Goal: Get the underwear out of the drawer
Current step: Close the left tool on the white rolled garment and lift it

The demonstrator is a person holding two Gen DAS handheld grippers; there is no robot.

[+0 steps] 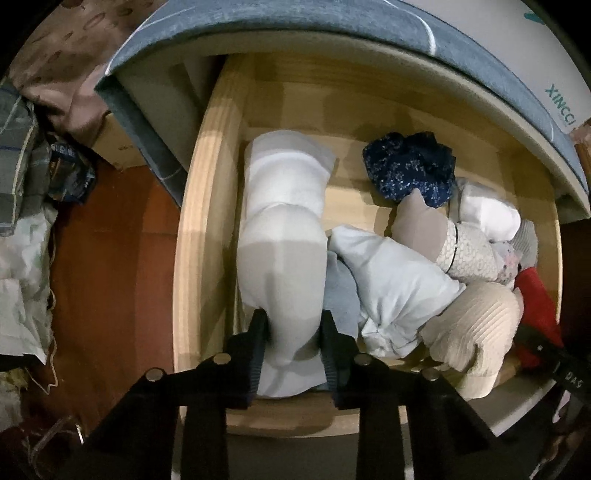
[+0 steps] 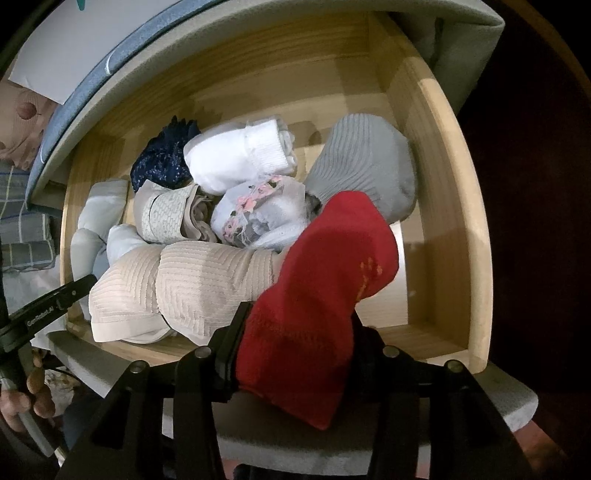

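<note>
An open wooden drawer holds several rolled garments. My left gripper points straight down into its left side, shut on the near end of a long pale grey-white roll of underwear. Both pads press into the cloth. In the right wrist view my right gripper is shut on a red garment at the drawer's front; its right finger is hidden behind the cloth. Beside the red garment lie a beige ribbed roll, a white roll and a grey ribbed piece.
A blue-grey padded bed edge overhangs the drawer's back. Inside are also a navy patterned bundle and a light blue roll. Red-brown floor and piled fabrics lie left of the drawer. A hand shows at lower left.
</note>
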